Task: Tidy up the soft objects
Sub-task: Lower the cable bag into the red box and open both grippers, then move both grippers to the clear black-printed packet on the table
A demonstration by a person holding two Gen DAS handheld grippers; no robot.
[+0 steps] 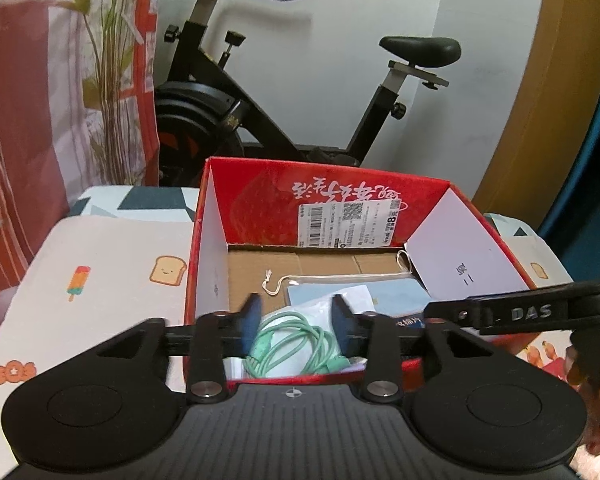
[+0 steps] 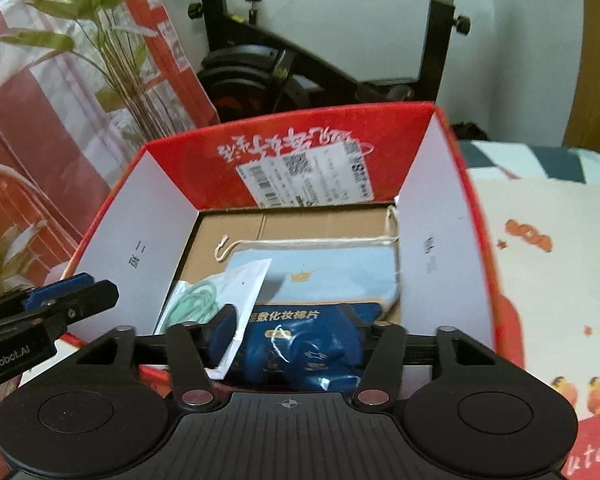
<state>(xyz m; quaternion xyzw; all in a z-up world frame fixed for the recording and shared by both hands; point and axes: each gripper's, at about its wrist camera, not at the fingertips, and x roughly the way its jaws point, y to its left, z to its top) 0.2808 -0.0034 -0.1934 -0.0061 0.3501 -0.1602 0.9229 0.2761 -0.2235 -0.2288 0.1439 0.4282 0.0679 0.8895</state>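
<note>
Both items lie in the red box: left hand-held gripper released over green cable, right hand-held gripper released over blue packet; next, withdraw clear.

Exercise bike against white wall

Both grippers are tilting downward side by side, the left gripper and the right gripper each standing with jaws parted, gripping nothing.
</note>
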